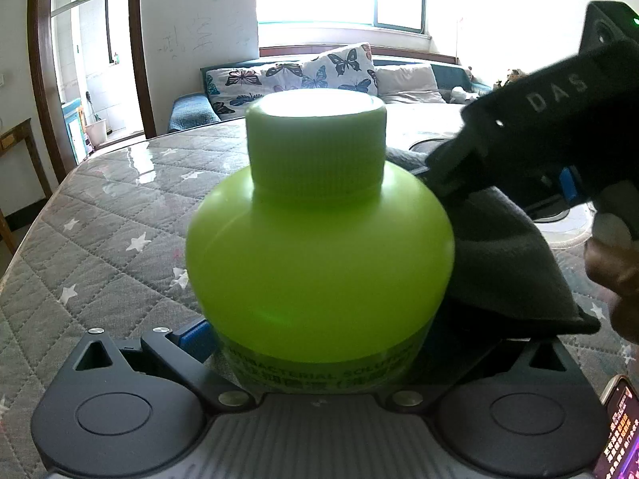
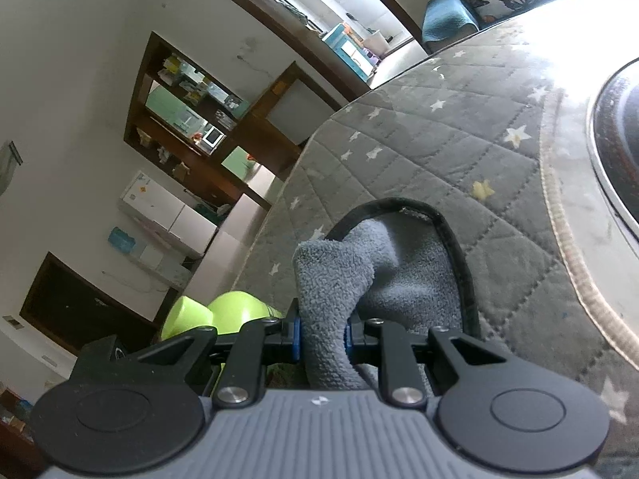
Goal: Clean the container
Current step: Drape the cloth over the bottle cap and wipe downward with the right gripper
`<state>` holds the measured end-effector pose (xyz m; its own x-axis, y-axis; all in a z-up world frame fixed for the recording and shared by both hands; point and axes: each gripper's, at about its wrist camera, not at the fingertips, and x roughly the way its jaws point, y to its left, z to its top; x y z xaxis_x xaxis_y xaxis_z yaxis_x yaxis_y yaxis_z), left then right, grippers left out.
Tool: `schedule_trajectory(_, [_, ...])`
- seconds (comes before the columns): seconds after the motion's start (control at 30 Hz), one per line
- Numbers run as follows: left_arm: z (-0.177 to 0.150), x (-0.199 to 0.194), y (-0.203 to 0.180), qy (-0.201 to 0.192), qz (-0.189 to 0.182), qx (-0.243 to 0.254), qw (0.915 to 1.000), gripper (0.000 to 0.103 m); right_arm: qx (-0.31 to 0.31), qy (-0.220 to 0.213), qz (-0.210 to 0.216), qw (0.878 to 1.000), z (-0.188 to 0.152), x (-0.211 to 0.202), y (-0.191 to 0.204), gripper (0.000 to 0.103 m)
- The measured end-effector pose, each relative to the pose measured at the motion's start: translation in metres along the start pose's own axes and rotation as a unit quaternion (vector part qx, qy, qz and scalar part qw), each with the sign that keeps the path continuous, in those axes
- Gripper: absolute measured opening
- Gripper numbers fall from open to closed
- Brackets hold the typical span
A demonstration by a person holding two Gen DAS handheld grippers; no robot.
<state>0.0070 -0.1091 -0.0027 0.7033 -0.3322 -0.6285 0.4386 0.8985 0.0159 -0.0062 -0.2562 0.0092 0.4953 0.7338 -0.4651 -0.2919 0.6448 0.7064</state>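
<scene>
Above the quilted table point(image 1: 100, 215), left claw point(image 1: 319, 343) pinches the green bottle point(image 1: 319, 247); right claw point(image 2: 322, 333) clamps a grey cloth point(image 2: 331, 279).

Two black handheld claws with blue pads

The left claw point(image 1: 319, 343) and right claw point(image 2: 321, 337) are showing ribbed grey housings, round black discs and silver screws; white "DAS" lettering is marking the right one.

We see our left hand-held gripper point(image 1: 315, 343) clamping a lime-green plastic bottle point(image 1: 319, 235), with a dark grey cloth point(image 1: 507, 263) pressed against its right side.
</scene>
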Motion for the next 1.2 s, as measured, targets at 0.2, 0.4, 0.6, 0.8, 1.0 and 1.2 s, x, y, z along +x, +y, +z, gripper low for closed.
schedule_trajectory(0.2, [-0.002, -0.002, 0.001, 0.0, -0.001, 0.0, 1.0, 0.103, -0.002, -0.001, 0.001, 1.0, -0.009, -0.01, 0.002, 0.018])
schedule_trajectory(0.4, [-0.002, -0.002, 0.005, 0.0, -0.001, 0.0, 1.0, 0.103, -0.006, -0.003, 0.006, 1.0, -0.013, -0.016, 0.002, 0.019])
schedule_trajectory(0.6, [0.002, 0.002, 0.011, 0.001, -0.001, 0.0, 1.0, 0.103, -0.025, -0.027, 0.023, 0.999, -0.002, -0.022, 0.013, 0.02])
schedule_trajectory(0.8, [0.004, 0.003, 0.012, 0.0, -0.002, 0.001, 1.0, 0.103, -0.043, -0.04, 0.047, 0.997, 0.018, -0.014, 0.024, 0.02])
schedule_trajectory(1.0, [0.001, -0.001, 0.01, 0.0, -0.003, 0.003, 1.0, 0.103, -0.032, -0.015, 0.052, 0.998, 0.031, 0.013, 0.018, 0.021])
schedule_trajectory(1.2, [0.001, -0.002, 0.01, 0.0, -0.004, 0.004, 1.0, 0.103, -0.018, 0.011, 0.049, 0.999, 0.033, 0.032, 0.008, 0.021])
